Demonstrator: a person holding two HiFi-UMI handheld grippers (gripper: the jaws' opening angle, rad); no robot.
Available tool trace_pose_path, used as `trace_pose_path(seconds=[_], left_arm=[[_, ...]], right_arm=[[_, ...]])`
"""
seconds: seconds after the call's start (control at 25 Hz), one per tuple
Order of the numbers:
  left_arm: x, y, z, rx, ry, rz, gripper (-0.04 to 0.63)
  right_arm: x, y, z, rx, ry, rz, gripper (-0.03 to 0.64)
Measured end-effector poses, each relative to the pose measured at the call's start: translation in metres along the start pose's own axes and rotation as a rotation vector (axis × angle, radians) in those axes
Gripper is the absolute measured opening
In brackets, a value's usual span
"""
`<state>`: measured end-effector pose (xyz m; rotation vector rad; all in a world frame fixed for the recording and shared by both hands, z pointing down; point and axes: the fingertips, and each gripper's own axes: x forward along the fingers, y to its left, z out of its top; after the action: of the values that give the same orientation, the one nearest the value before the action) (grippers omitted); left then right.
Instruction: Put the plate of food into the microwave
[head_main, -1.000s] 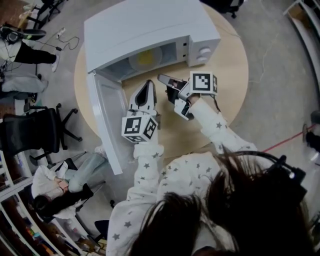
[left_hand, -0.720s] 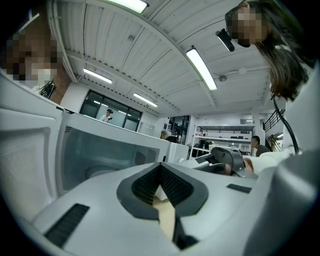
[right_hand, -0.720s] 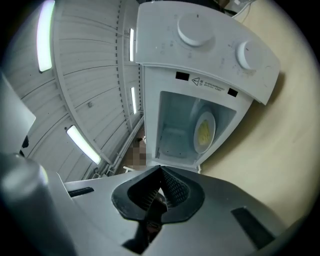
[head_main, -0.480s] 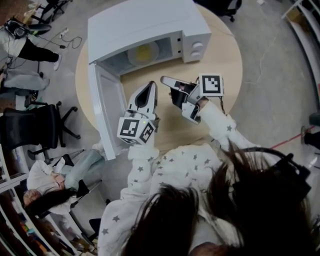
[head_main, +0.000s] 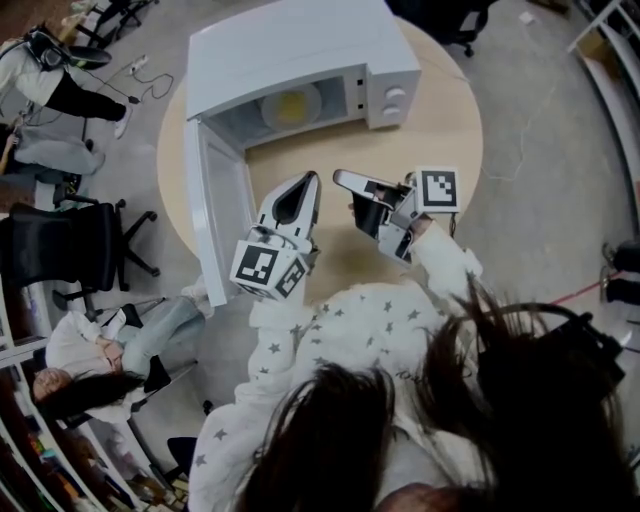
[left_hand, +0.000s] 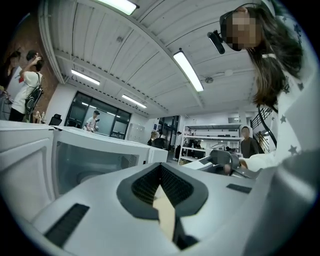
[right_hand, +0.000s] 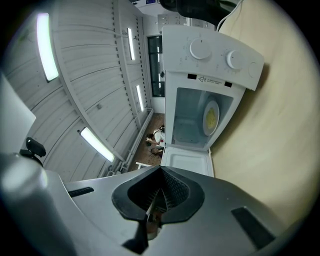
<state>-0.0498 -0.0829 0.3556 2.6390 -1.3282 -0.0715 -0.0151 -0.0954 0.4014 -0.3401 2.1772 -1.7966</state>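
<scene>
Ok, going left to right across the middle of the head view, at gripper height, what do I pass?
In order: black office chair → microwave door, swung open → left gripper → right gripper. The plate of food sits higher up, inside the microwave, so it is left out of this line.

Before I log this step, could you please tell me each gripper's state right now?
Left gripper: closed, holding nothing.
Right gripper: closed, holding nothing.

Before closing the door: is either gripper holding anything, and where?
Nothing held: left gripper and right gripper both shut, empty. Round plate of yellow food sits inside white microwave.
</scene>
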Motion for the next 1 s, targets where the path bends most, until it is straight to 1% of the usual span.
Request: trace_pose_path(seconds=[0.08,0.16,0.32,0.6,1.0], left_arm=[[-0.002,-0.003,0.001,0.007,-0.004,0.000,0.002],[-0.007,-0.001,0.002,-0.003,-0.013,0.014,0.002],[-0.011,0.002,0.005,-0.014,-0.025,0.036,0.002],[-0.010,0.002,0.007,-0.006,-0.031,0.038,0.002],[-0.012,0.002,0.008,0.008,-0.031,0.030,0.002]], right_arm=[[-0.005,0.002,0.001,0.011,-0.014,0.017,0.006],[-0.007,0.005,0.002,0.019,-0.028,0.032,0.006],[-0.009,0.008,0.003,0.012,-0.035,0.040,0.006],[-0.005,0.005,0.000,0.034,-0.031,0.040,0.006],[0.001,0.006,0.000,0.033,-0.026,0.053,0.006]])
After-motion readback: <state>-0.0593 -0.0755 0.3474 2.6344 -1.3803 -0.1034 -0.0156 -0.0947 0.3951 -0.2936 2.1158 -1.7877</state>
